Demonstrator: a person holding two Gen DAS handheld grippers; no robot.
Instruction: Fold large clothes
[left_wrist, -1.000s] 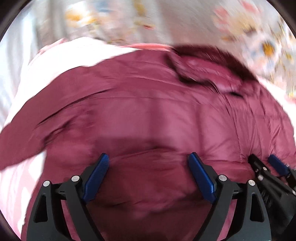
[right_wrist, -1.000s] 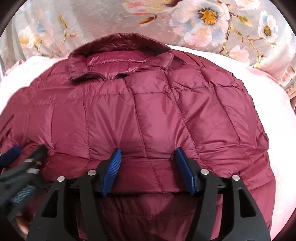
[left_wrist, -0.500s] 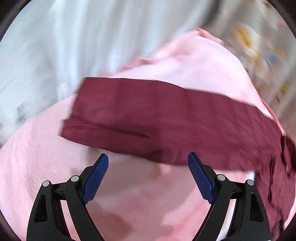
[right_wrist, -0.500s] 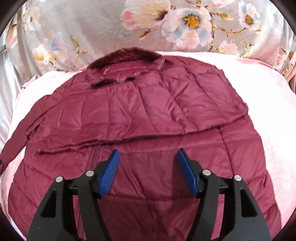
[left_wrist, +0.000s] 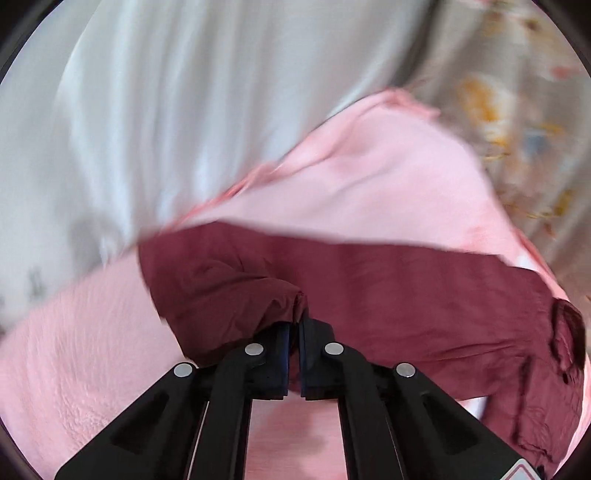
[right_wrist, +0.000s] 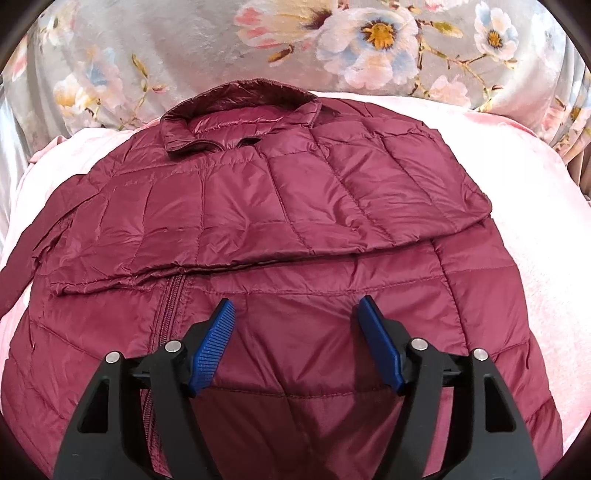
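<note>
Jacket folding at an early stage, one sleeve across and the other in hand.
Maroon quilted puffer jacket (right_wrist: 280, 229) lies zipper-up on the pink bed cover (right_wrist: 546, 206), collar toward the floral fabric (right_wrist: 229, 51). One sleeve already rests folded across the chest. Left claw (left_wrist: 293, 345) is pressed together, pinching the cuff of the outstretched sleeve (left_wrist: 369, 291), apparently to bring it inward. Right claw (right_wrist: 297, 349) hovers spread above the lower front. Second sleeve and body folds remain.

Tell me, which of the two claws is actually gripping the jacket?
The left gripper: its jaws are pinched shut on the jacket's sleeve. The right gripper hangs open above the jacket.
</note>
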